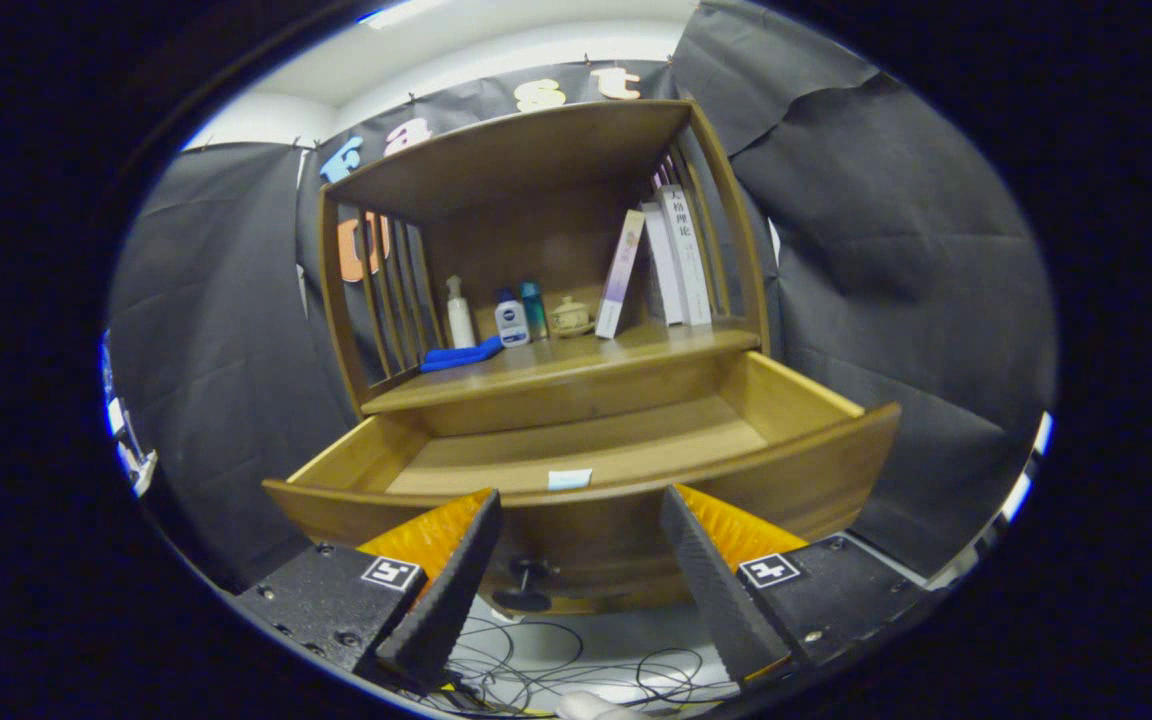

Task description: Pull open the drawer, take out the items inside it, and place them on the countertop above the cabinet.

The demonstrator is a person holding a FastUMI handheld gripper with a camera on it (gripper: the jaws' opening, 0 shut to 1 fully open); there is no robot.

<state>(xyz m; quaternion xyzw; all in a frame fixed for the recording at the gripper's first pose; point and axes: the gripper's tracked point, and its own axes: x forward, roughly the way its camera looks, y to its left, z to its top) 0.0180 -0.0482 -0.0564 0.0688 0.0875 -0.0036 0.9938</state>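
Fingers of the gripper (581, 510) spread wide apart, clamped on nothing, just short of the front of the drawer (636, 455). Drawer pulled fully open below the countertop (576, 365); one dark knob (524, 575) between the fingers, one pale note (570, 479) lying inside against the front edge, bare wood floor elsewhere. On the countertop, left to right: one blue cloth (461, 355), three bottles (496, 315), one small pot (570, 316), four books (661, 265). Loose cables (576, 665) on the floor beneath.
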